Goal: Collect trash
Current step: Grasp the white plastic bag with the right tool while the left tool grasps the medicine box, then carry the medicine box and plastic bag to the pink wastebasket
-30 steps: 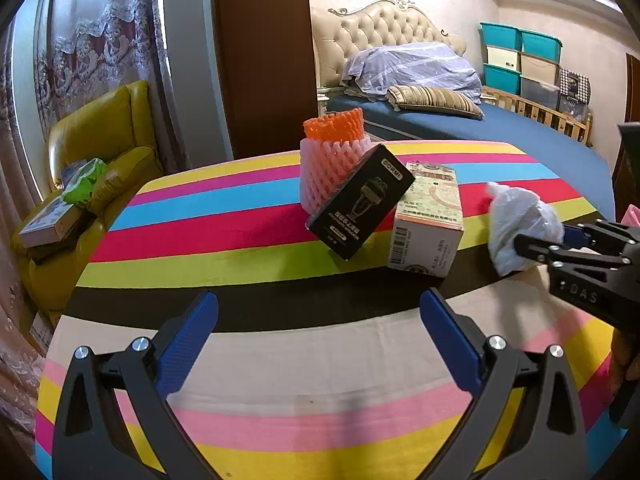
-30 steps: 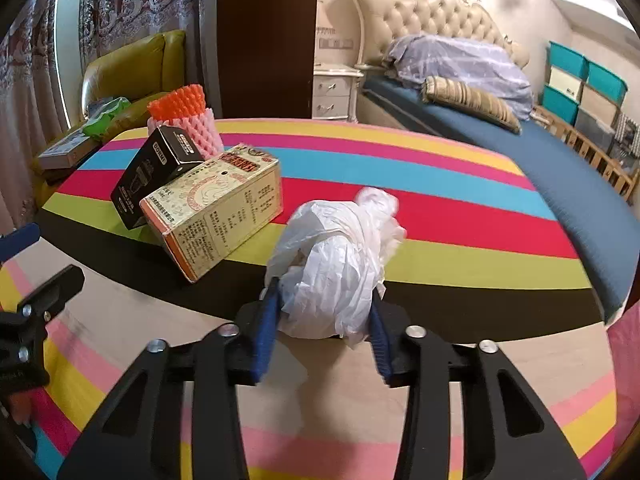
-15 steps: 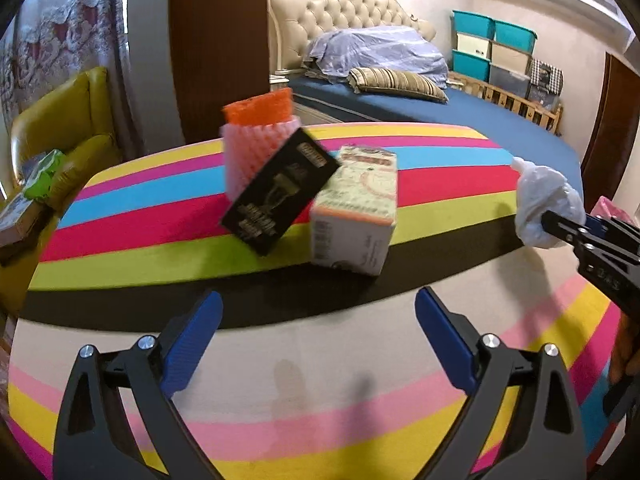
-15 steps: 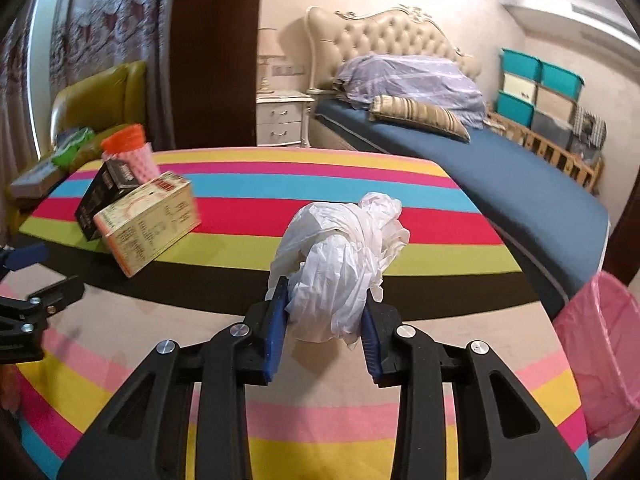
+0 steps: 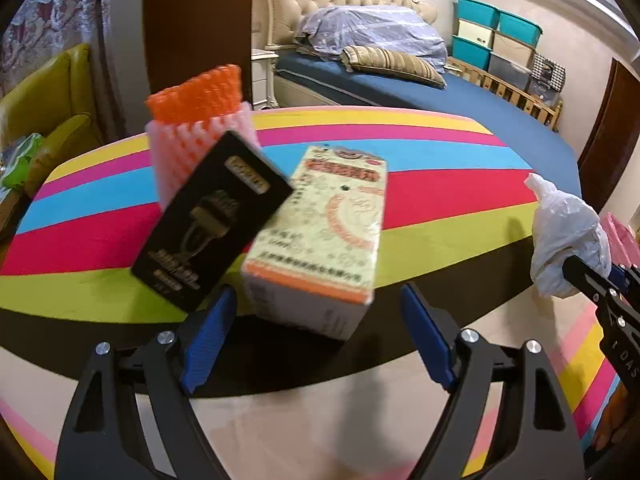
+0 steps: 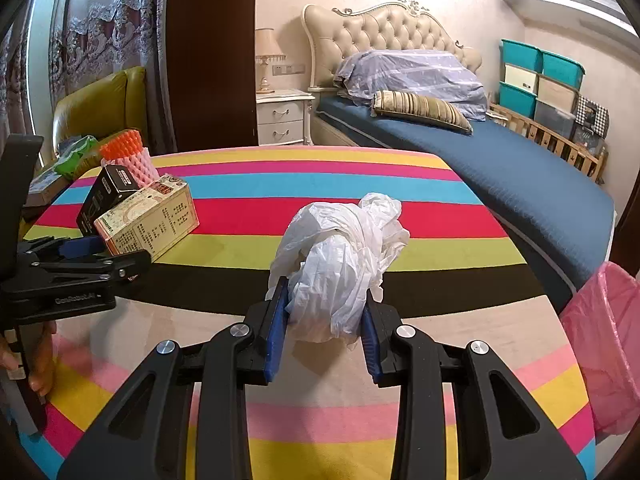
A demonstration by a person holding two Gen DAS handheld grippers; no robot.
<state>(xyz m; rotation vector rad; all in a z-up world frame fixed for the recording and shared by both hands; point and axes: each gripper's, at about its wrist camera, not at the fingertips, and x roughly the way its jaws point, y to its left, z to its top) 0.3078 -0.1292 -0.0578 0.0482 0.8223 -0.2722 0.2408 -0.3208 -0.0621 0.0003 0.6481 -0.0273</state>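
**Left jaws closed in on the carton while the right carried the bag clear**

The right gripper (image 6: 323, 334) kept its jaws clamped on the crumpled white plastic bag (image 6: 340, 264), which a second earlier was low beside the boxes and was now held up off the striped worktop (image 6: 420, 256), nearer the pink bin bag (image 6: 604, 360) at its right edge. The left gripper (image 5: 316, 336) had its jaws wide apart and gripping nothing; over that second it had advanced until the pale printed carton (image 5: 320, 240) sat just ahead of its fingers, the black box (image 5: 208, 220) and pink-and-orange foam sleeve (image 5: 200, 136) leaning behind. Judged from this, the bag was ready to drop and the carton was next.
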